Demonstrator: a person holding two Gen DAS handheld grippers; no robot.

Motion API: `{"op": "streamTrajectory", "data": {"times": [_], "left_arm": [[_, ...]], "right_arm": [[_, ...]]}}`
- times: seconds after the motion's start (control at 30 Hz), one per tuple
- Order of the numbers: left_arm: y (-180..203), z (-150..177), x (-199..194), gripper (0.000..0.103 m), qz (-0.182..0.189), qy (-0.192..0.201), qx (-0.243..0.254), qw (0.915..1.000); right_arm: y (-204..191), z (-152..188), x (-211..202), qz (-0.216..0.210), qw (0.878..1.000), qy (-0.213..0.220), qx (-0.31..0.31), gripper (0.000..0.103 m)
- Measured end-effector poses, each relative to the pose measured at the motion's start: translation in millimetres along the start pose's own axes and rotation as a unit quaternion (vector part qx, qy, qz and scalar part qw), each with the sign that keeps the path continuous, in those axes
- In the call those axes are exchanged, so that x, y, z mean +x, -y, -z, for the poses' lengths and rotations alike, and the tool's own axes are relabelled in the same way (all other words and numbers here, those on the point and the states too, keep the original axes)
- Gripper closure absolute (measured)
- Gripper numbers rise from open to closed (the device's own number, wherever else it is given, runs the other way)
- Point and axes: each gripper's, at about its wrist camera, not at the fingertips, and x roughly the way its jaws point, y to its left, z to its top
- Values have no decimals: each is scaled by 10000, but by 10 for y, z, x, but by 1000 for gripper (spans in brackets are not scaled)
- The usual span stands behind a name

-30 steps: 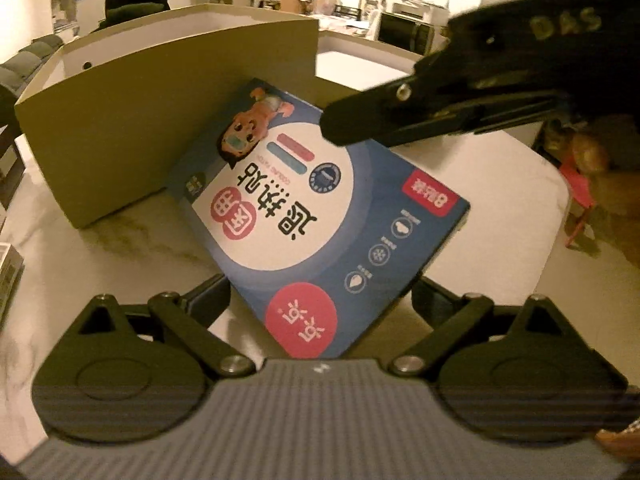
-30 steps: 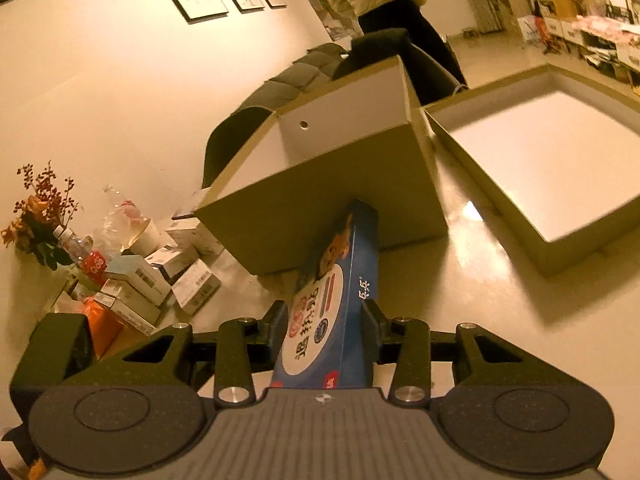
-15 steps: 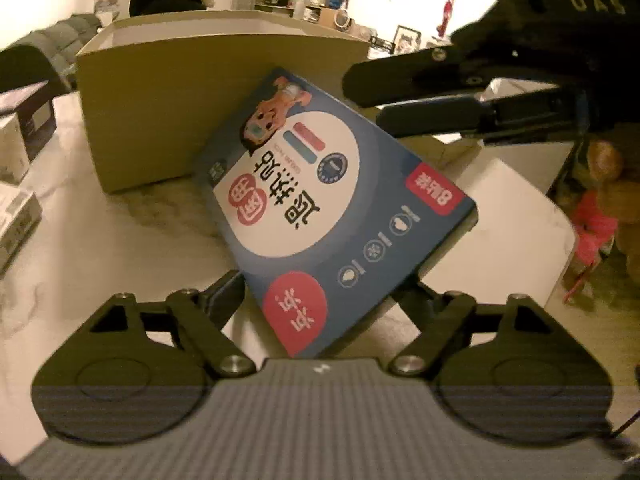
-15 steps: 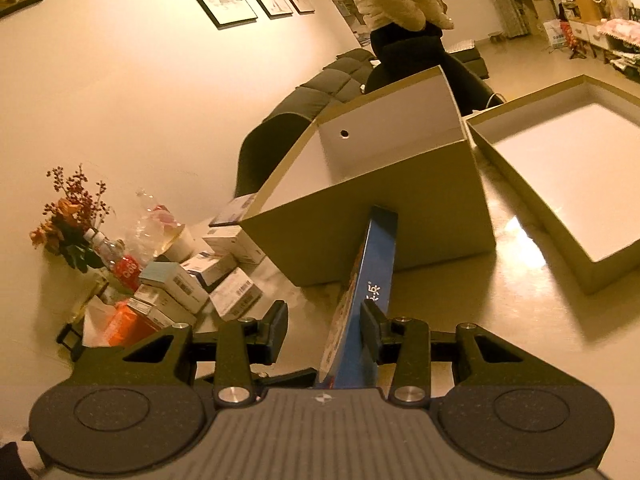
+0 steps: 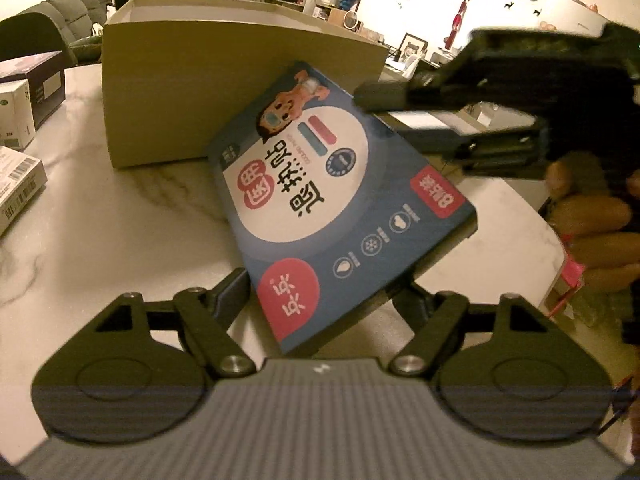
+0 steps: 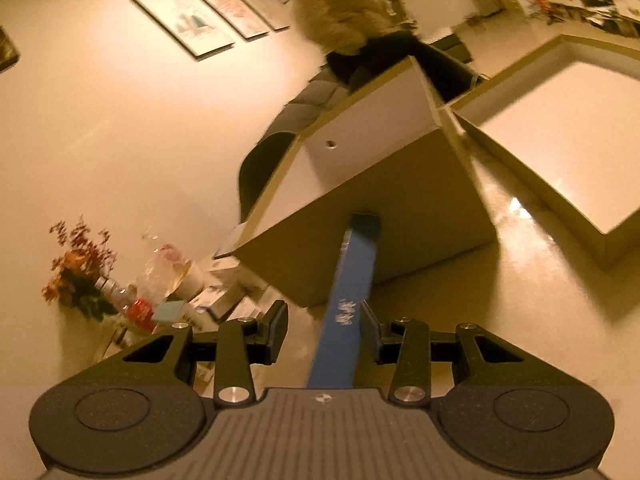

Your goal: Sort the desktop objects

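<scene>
In the left wrist view, the left gripper (image 5: 320, 292) has just been closing on the blue box (image 5: 340, 200) and now clasps its near end, tilted above the marble table (image 5: 120, 216) before the cardboard box (image 5: 224, 88). In the right wrist view, the right gripper (image 6: 324, 328) has the box (image 6: 352, 296) edge-on between its fingers, touching the right one with a gap at the left; I cannot tell if it grips.

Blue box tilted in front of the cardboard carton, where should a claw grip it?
Probably pinch the blue box across its thin side at the near end, coming from the near side: it is flat, its printed face is wide, and the cardboard carton stands close behind.
</scene>
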Motion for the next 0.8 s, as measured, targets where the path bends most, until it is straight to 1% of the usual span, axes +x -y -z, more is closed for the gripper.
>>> {"op": "streamTrajectory", "data": {"times": [0.17, 0.3, 0.37, 0.4, 0.5, 0.6, 0.8], "left_arm": [[8, 9, -33, 25, -70, -38, 148, 9999], [41, -5, -45, 24, -104, -108, 305, 9994], [26, -23, -51, 21, -74, -147, 276, 9995], [12, -38, -48, 17, -53, -177, 253, 9995], [-7, -48, -71, 16, 16, -224, 257, 9994], [7, -54, -159, 13, 77, -124, 336, 9993], [-37, -80, -288, 10, 297, 95, 232, 9992]], "right_arm": [[95, 20, 173, 64, 9995, -266, 173, 58], [48, 16, 279, 245, 9986, -465, 34, 73], [29, 5, 318, 341, 9978, -561, -18, 74], [23, -2, 319, 337, 9977, -587, -21, 74], [-20, -29, 308, 315, 9975, -628, -99, 77], [-75, -78, 283, 308, 9971, -659, -213, 78], [-256, -193, 189, 525, 9939, -675, -694, 78]]}}
